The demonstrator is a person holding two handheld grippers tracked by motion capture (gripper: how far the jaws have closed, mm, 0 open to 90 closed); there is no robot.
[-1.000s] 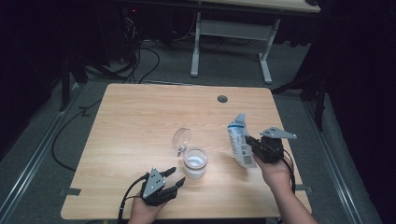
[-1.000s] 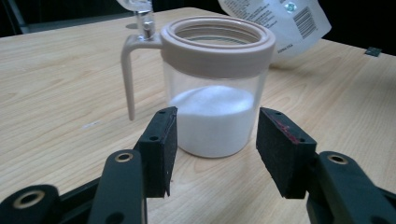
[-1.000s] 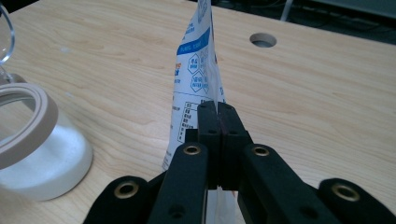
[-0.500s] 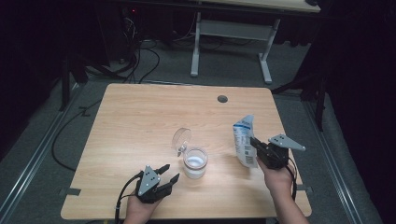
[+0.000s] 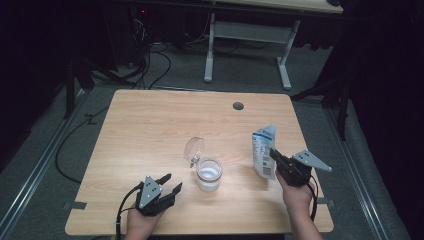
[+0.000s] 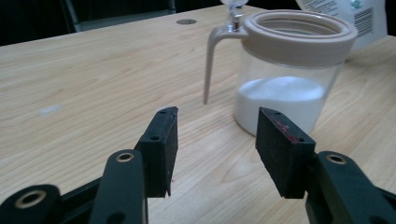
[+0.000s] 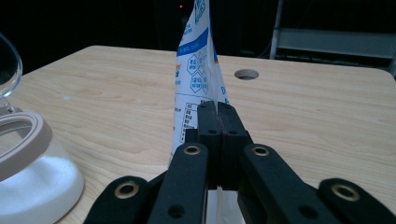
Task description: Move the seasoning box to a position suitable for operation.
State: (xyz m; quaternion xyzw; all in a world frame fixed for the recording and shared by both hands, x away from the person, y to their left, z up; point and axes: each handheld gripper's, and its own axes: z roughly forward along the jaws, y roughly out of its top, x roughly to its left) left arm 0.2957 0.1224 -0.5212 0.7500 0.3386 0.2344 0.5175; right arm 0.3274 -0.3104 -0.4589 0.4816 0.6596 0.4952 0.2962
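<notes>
Right gripper (image 5: 274, 156) jaws pinch the pouch (image 5: 263, 150); left gripper (image 6: 217, 140) jaws gape empty; its view shows powder in the jar (image 6: 289, 70).

wooden table (image 5: 150, 125) | round hole (image 5: 238, 106) near far edge | white desk frame (image 5: 247, 32) behind | floor cables (image 5: 150, 60)

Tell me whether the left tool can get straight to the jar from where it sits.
Probably yes. The left tool sits open on the table, pointed at the jar, with bare wood between them. The jar's thin handle hangs on its near side. The right tool, shut on the pouch, stays beyond the jar.
</notes>
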